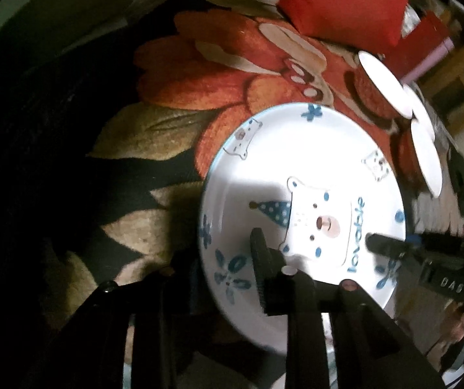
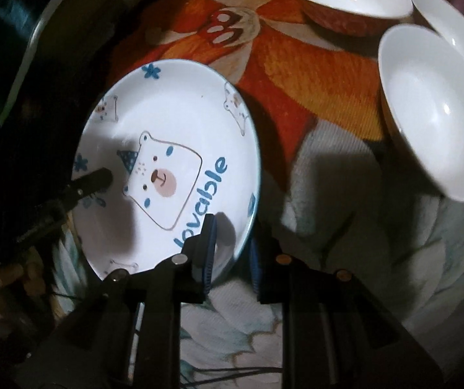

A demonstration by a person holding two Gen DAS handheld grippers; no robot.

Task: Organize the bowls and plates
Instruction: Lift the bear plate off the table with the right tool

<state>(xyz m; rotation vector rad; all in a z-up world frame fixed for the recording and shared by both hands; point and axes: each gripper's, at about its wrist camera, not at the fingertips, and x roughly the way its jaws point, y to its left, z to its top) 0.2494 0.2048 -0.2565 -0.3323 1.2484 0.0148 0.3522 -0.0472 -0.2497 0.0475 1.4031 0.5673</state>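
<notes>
Your left claw (image 1: 228,259) and right claw (image 2: 232,253) each pinch the bear plate's (image 2: 180,110) rim; three bowls (image 2: 433,113) beside it hold nothing

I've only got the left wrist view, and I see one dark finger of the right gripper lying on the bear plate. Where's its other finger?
Observer: The right gripper straddles the rim of the bear plate. One finger is over the white inside and the other is outside the edge.
Operator: Okay. The red-sided bowls are edge-on for me. Anything in them?
Observer: No. In the right wrist view, all three bowls are empty and plain white inside.
</notes>
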